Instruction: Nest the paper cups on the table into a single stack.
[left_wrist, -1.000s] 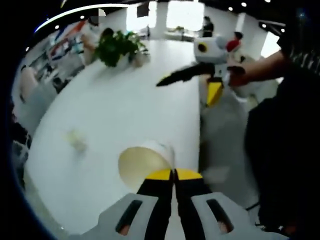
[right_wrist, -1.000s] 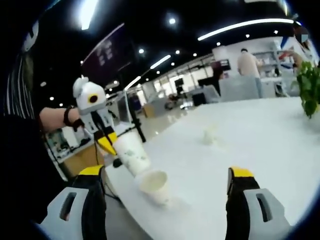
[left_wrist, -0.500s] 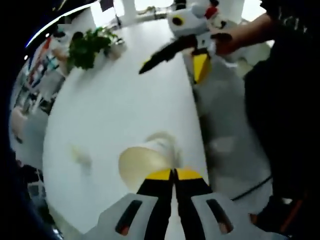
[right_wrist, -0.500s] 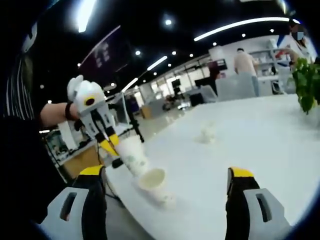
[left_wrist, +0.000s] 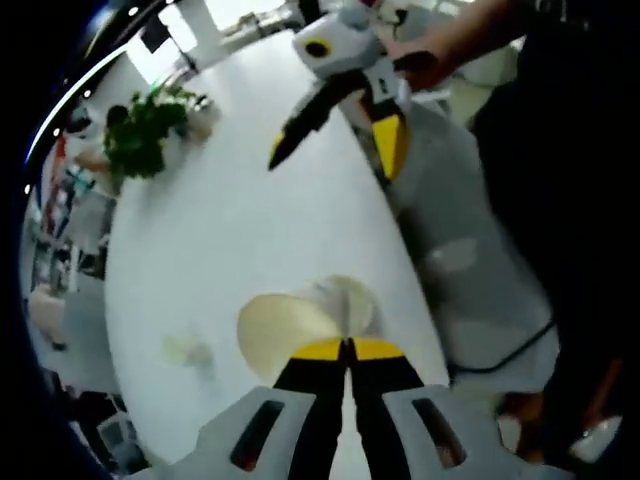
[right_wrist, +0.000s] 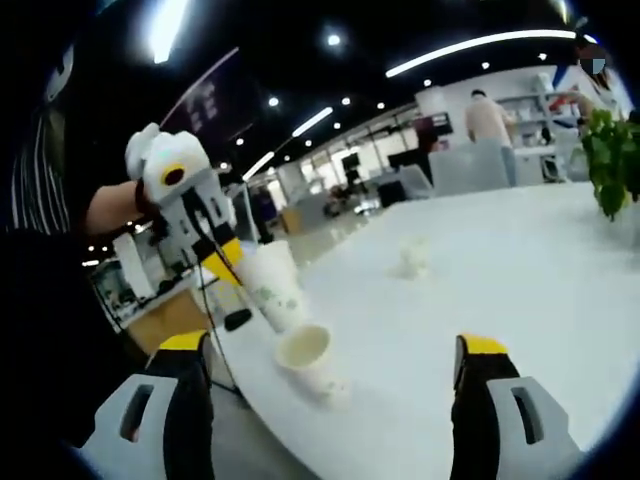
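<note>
The left gripper pinches a held paper cup by its thin, crushable rim, above the table cup near the table edge. The right gripper is spread, empty.

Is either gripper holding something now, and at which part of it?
The left gripper pinches a paper cup by its rim wall. The right gripper is open and holds nothing.

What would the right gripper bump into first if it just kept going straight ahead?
Probably nothing soon. The right gripper is open and points across the bare white table. The small crumpled cup sits farther ahead, slightly left. The tilted cup lies off to its left. Depth is unclear.
</note>
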